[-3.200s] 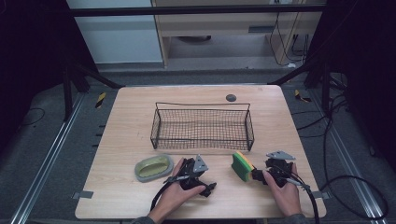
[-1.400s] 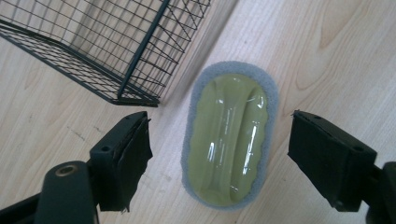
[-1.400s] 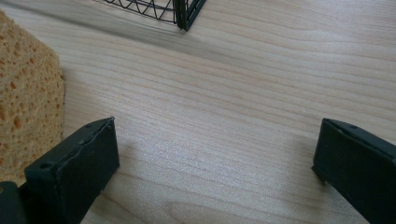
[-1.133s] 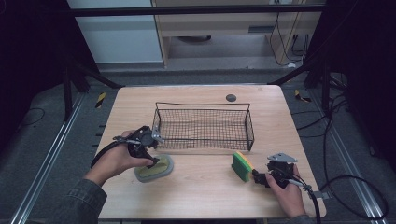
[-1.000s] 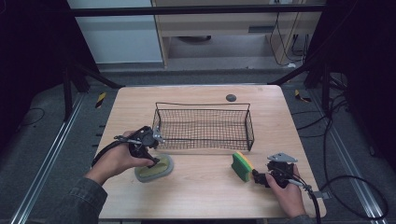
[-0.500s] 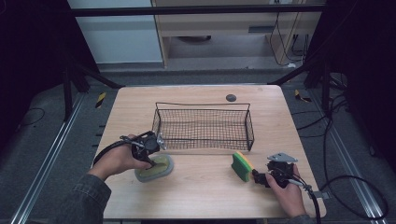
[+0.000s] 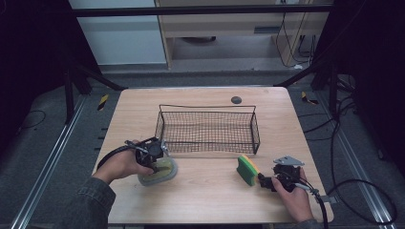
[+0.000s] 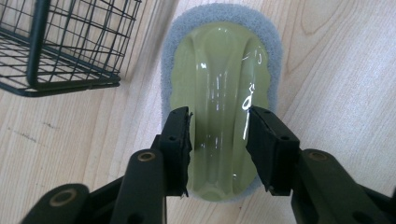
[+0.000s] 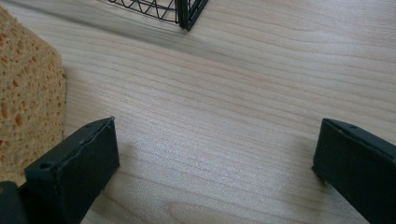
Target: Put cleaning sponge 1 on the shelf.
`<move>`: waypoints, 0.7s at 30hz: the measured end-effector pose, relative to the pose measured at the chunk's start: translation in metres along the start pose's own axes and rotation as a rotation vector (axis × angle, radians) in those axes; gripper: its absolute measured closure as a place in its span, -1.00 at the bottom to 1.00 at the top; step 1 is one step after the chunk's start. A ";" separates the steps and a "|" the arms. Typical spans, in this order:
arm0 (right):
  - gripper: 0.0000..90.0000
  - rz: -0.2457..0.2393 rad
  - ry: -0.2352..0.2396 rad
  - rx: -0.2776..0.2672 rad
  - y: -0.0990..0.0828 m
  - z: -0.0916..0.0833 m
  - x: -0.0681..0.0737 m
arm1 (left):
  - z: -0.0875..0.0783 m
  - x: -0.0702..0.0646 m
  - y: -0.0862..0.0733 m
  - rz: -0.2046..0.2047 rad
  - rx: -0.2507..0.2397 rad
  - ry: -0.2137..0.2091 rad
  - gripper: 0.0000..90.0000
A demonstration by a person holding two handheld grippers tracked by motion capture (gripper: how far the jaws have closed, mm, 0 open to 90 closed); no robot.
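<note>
My left tongs (image 8: pixel 218 122) have just been closing around the green handle of the scrub pad (image 8: pixel 219 60) on the tabletop (image 7: pixel 200 191); my right tongs (image 9: pixel 215 154) rest open beside the sponge (image 9: pixel 28 88).

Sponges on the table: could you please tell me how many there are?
2. The grey-edged scrubber with a green handle lies by the basket's left front corner; the yellow-green sponge lies near its right front corner.

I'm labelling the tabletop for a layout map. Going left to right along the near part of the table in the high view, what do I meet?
Left gripper over the green-handled scrub pad → yellow-and-green sponge → right gripper.
</note>
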State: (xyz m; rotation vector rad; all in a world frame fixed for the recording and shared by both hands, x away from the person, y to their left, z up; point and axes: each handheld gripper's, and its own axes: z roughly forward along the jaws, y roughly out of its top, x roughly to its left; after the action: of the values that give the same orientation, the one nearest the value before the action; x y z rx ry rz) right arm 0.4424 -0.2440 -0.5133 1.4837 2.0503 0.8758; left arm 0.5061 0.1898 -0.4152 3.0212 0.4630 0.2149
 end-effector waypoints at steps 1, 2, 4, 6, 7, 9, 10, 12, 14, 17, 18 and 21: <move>-0.99 0.000 0.000 0.000 0.000 0.000 0.000 | 0.000 0.000 0.000 0.000 0.000 0.000 0.33; -0.99 -0.001 0.001 0.000 0.000 0.000 0.000 | 0.001 0.000 0.001 0.003 0.008 -0.005 0.34; -0.99 0.000 0.001 0.000 0.000 0.000 0.000 | 0.003 -0.001 0.002 0.011 0.016 -0.002 0.36; -0.99 -0.006 -0.001 0.002 0.000 0.000 0.000 | 0.005 -0.001 0.002 0.015 0.021 -0.001 0.39; -0.99 -0.007 0.000 0.002 0.000 0.000 0.000 | 0.005 -0.001 0.002 0.015 0.021 -0.001 0.40; -0.99 -0.007 0.000 0.002 0.000 0.000 0.000 | 0.006 0.000 0.003 0.017 0.026 -0.004 0.41; -0.99 -0.009 0.000 0.001 0.000 0.000 0.000 | 0.008 0.001 0.002 0.016 0.026 -0.003 0.43; -0.99 -0.009 0.001 0.001 0.000 0.000 -0.001 | 0.008 0.001 0.002 0.017 0.026 -0.001 0.45; -0.99 -0.007 0.003 0.001 0.000 0.000 0.000 | 0.009 0.002 0.001 0.011 0.026 -0.002 0.52; -0.99 -0.007 0.003 0.001 0.000 0.000 0.000 | 0.010 0.002 0.000 0.013 0.018 0.001 0.57; -0.99 -0.007 0.003 0.001 0.000 0.000 0.000 | 0.010 0.002 0.000 0.013 0.018 0.001 0.57; -0.99 -0.007 0.003 0.001 0.000 0.000 0.000 | 0.009 0.002 -0.001 0.016 0.017 0.008 0.58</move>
State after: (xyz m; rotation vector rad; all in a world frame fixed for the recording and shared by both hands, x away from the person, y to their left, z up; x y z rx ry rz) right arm 0.4425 -0.2443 -0.5133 1.4764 2.0571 0.8752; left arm 0.5088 0.1907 -0.4241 3.0424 0.4433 0.2253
